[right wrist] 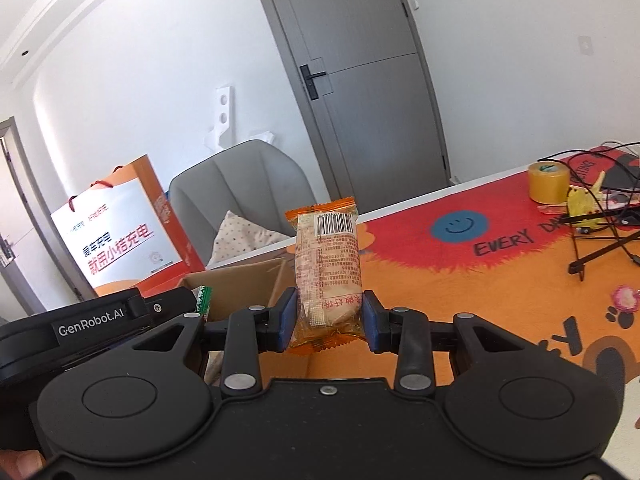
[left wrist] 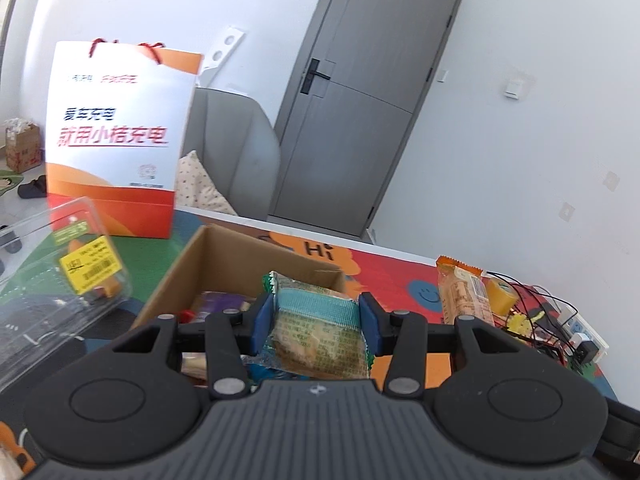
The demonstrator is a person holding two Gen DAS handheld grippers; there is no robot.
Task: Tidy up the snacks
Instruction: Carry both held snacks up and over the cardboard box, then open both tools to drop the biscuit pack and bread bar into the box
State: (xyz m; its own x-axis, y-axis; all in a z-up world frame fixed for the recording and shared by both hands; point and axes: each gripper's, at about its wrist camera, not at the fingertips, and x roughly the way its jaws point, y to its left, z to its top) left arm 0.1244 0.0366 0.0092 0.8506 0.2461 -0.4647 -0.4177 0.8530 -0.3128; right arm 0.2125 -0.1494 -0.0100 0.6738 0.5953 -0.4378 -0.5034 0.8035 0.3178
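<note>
While a bright printed mat [right wrist: 500, 280] covers the counter [right wrist: 420, 196], an open cardboard box [left wrist: 240, 264] sits near a paper gift bag [left wrist: 116, 140], with a grey chair [right wrist: 244, 184] and door [right wrist: 360, 80] beyond. The left gripper [left wrist: 316, 324] clamps a green snack packet [left wrist: 316, 332] above the box; the right gripper [right wrist: 330, 320] pinches an orange snack packet [right wrist: 328, 264] upright.

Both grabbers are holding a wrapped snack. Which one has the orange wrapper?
The right gripper holds the orange-wrapped snack, standing upright with its barcode on top. The left gripper's snack has a green and teal wrapper instead.
</note>
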